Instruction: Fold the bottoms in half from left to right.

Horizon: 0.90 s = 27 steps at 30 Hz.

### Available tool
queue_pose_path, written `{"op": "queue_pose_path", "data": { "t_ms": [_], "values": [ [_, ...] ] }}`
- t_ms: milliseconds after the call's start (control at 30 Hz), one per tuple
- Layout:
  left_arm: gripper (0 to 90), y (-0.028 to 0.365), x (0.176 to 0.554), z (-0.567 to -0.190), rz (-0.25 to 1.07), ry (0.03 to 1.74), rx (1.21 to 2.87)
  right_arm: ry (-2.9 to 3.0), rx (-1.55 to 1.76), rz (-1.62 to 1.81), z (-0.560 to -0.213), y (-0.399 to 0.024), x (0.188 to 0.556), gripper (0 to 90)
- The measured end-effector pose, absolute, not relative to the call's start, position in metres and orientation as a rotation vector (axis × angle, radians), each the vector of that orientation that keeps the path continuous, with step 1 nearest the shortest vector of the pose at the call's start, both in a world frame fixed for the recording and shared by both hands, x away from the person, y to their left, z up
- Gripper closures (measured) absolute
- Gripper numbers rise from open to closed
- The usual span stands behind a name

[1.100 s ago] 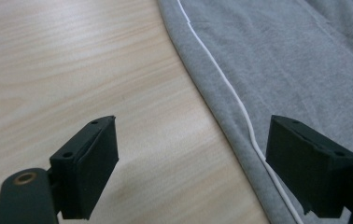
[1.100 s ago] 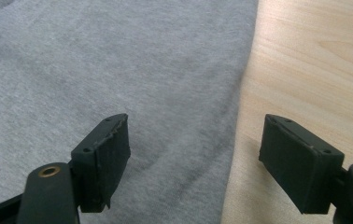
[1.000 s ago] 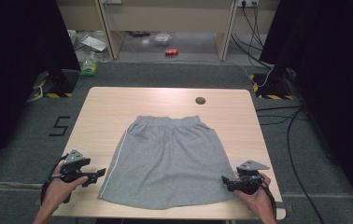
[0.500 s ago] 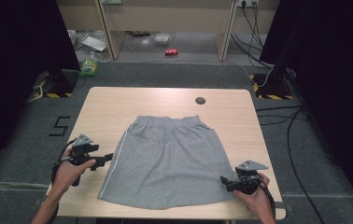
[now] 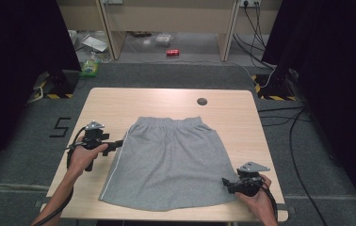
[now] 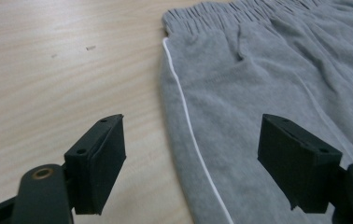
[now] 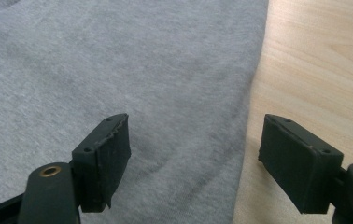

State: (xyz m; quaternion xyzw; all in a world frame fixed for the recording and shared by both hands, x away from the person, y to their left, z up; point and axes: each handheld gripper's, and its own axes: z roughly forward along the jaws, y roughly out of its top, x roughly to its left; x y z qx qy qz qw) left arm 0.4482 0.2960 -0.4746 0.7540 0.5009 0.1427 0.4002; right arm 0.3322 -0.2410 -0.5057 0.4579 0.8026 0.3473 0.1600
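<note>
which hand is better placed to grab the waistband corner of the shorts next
Left. The left hand-held gripper sits open beside the shorts' piped side edge, near the waistband. The right hand-held gripper is down at the hem corner.

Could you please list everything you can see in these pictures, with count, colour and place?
shorts: one, grey with a white side stripe, flat on the table, waistband far.
table: one, light wood, centre.
round cap: one, dark, far table edge.
can: one, red, floor beyond.
cables: several, black, floor right.
left gripper: one, black, open, at the shorts' left edge.
right gripper: one, black, open, at the near right corner.
</note>
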Motion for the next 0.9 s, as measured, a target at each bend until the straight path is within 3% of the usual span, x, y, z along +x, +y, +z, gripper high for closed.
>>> {"op": "queue_pose_path", "data": {
  "t_ms": [900],
  "values": [
    [42.6, 0.251, 0.533, -0.483, 0.317, 1.330, 1.928, 2.296, 1.297, 1.006, -0.505, -0.238, 0.332, 25.2]
  ]
}}
